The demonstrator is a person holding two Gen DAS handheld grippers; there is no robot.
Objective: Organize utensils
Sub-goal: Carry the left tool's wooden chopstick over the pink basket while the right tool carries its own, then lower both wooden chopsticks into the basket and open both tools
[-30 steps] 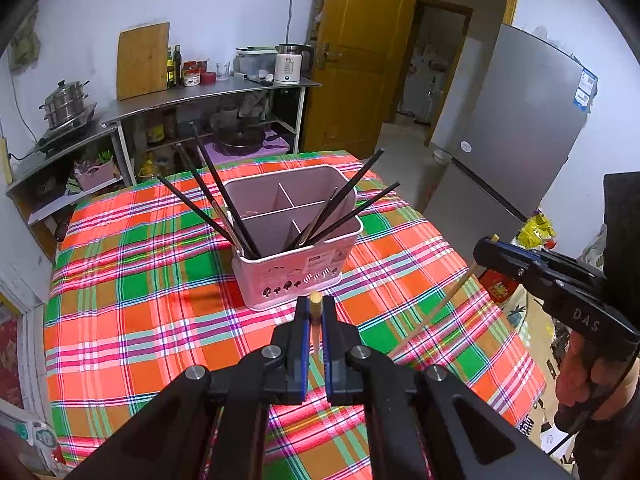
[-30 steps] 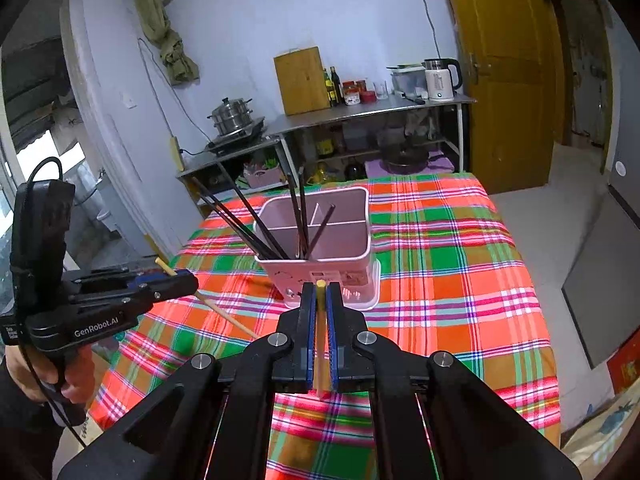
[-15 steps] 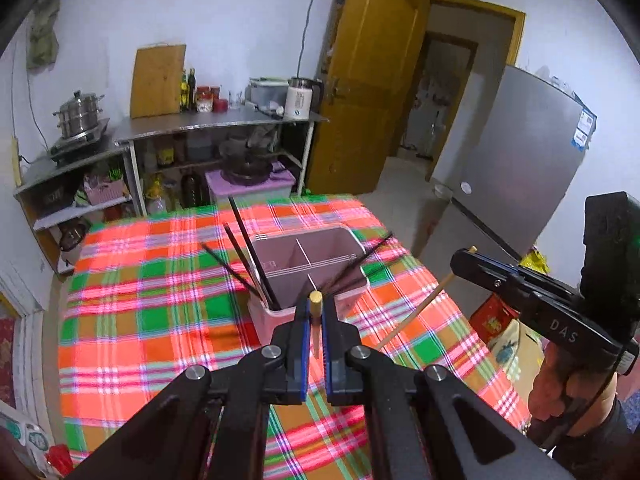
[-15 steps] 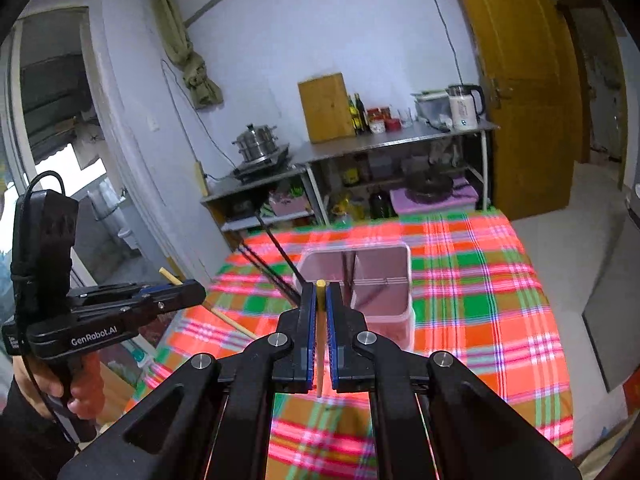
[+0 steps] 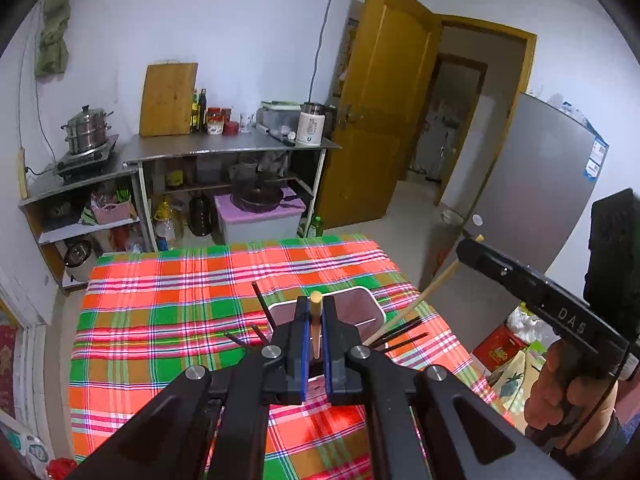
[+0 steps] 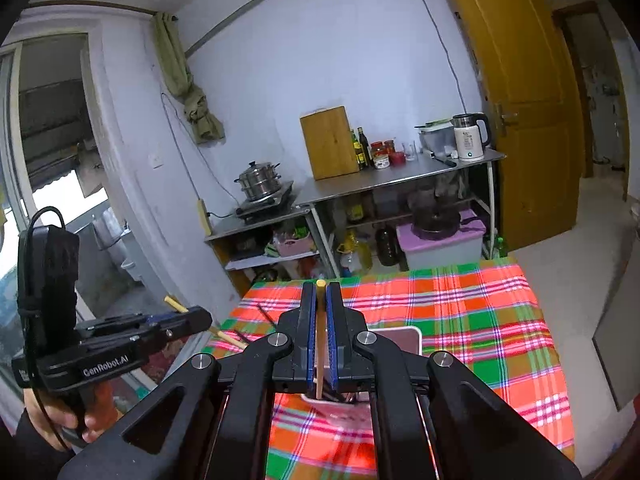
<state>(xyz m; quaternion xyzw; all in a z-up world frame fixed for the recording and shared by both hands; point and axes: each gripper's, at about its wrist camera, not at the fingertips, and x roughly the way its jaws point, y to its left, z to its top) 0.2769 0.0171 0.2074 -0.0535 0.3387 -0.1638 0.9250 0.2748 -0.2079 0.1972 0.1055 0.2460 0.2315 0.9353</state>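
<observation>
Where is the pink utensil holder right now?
The pink utensil holder stands on the plaid tablecloth, mostly hidden behind the left gripper in its view, with black chopsticks sticking out.

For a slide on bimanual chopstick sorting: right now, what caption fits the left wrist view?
Left gripper and right gripper each clamp a wooden chopstick above the pink utensil caddy on the plaid tablecloth.

each camera sits just behind its own tongs, tilted down over the plaid desk (image 5: 168, 320) toward the far shelving (image 6: 400, 176). both views share the desk, shelving and yellow door (image 5: 380, 112).
</observation>
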